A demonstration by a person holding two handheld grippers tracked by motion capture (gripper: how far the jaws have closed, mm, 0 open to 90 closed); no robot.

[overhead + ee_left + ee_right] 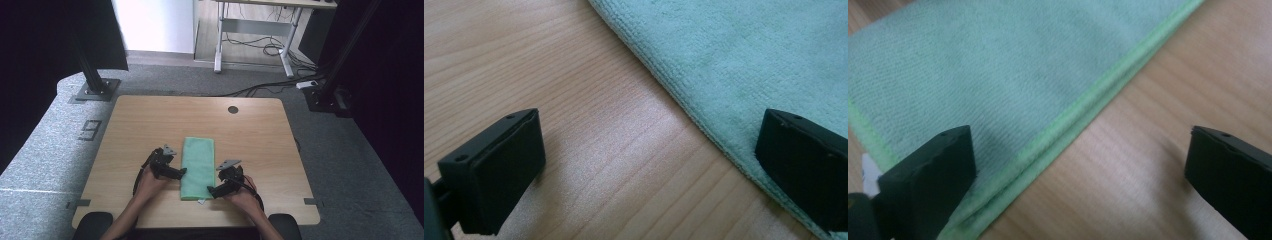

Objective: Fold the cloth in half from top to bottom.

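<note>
A: Where does the green cloth (pixel 197 168) lie?

B: Folded into a long strip on the wooden table (pixel 140 120), in the near half, its length running away from the person. Take it as the landmark.

A: And the left gripper (pixel 181 172)?

B: Just beside the cloth's left long edge, about halfway along. The left hand (pixel 148 182) comes in from the near edge with the forearm angled inward, and the tool points across toward the cloth. In the left gripper view its jaws stand wide apart, one over bare wood, the other over the cloth's border. Nothing is held between them.

A: The right gripper (pixel 211 190)?

B: At the cloth's right long edge, close to its near corner. The right hand (pixel 243 197) mirrors the left, forearm angled inward, tool pointing across. In the right gripper view the jaws are spread wide too, straddling the layered, stitched edge: one over cloth, one over wood. A small white tag (pixel 869 175) shows at the near corner.
</note>
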